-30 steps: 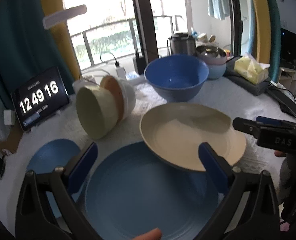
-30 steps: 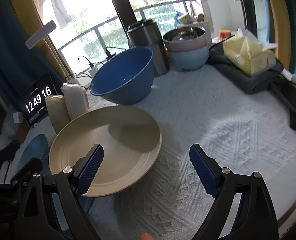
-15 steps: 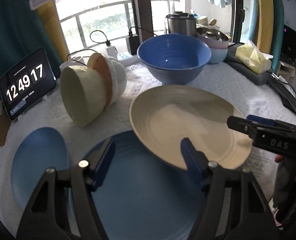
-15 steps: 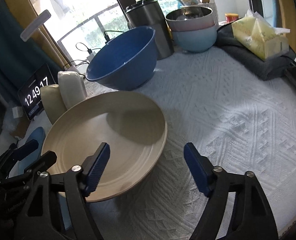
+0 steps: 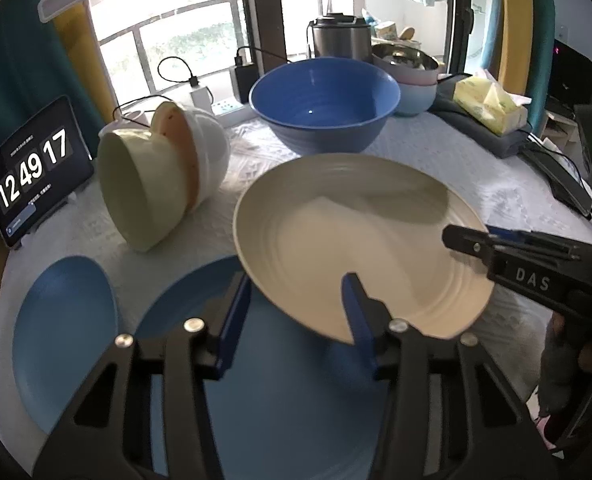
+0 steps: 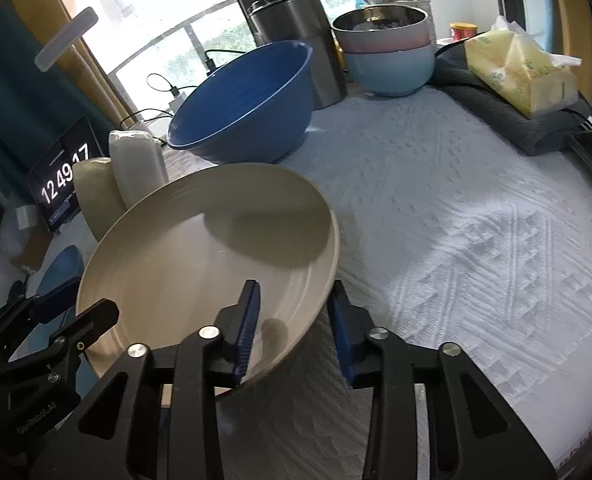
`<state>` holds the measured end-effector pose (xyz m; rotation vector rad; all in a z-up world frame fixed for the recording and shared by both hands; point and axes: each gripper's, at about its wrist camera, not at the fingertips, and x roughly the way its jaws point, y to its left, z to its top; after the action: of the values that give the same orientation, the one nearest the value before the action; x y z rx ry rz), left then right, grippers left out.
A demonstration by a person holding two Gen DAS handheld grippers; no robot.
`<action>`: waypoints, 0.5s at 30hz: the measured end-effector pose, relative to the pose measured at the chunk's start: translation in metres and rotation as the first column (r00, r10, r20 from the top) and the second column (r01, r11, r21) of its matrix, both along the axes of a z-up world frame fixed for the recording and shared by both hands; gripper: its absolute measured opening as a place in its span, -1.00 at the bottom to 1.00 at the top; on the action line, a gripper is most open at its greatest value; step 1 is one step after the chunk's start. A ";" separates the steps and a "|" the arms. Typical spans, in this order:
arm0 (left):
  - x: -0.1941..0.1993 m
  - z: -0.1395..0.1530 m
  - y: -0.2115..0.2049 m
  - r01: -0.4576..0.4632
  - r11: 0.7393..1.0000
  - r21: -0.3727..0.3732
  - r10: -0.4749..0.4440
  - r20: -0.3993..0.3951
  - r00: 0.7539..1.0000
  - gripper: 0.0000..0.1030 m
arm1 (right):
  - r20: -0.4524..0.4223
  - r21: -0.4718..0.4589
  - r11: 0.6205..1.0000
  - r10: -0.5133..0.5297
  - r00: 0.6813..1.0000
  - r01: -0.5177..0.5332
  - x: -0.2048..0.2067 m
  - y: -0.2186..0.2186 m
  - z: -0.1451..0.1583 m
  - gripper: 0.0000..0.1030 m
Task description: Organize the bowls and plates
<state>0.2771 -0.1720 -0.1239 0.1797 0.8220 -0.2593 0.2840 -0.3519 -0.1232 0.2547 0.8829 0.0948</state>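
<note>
A large cream plate (image 5: pixel 355 240) (image 6: pixel 216 252) is tilted above a large blue plate (image 5: pixel 280 392) on the white cloth. My right gripper (image 6: pixel 294 320) has its jaws narrowed around the cream plate's near rim; it shows from the side in the left wrist view (image 5: pixel 507 248). My left gripper (image 5: pixel 296 312) is partly closed at the plate's left rim, over the blue plate. A smaller blue plate (image 5: pixel 64 332) lies left. Nested cream, orange and white bowls (image 5: pixel 156 176) lie on their side. A big blue bowl (image 5: pixel 323 100) (image 6: pixel 248 100) stands behind.
A tablet clock (image 5: pixel 32 168) leans at the far left. A steel cooker (image 6: pixel 296 32), stacked bowls (image 6: pixel 387 44) and a tissue pack (image 6: pixel 519 68) on a dark cloth stand at the back right. Cables and a charger lie near the window.
Both grippers' jaws have narrowed a lot. The right one has closed in on the cream plate's rim, and the plate now sits tilted higher over the blue plate.
</note>
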 end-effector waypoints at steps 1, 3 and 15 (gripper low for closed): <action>-0.001 0.000 0.000 0.002 1.000 -0.003 -0.002 -0.001 1.000 -0.10 | 0.000 -0.007 1.000 -0.007 1.000 0.007 -0.001 -0.001 0.001 -0.40; -0.004 0.001 0.002 0.004 1.000 -0.010 -0.004 -0.001 1.000 -0.10 | 0.000 -0.014 1.000 -0.013 1.000 0.013 -0.004 -0.001 0.002 -0.40; -0.022 0.007 0.017 -0.006 0.999 -0.046 0.006 0.015 1.000 -0.10 | 0.026 -0.036 0.999 -0.015 1.000 0.016 -0.019 0.010 0.014 -0.40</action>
<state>0.2549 -0.1550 -0.1166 0.1364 0.8005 -0.2706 0.2655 -0.3424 -0.1091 0.2264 0.8559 0.0679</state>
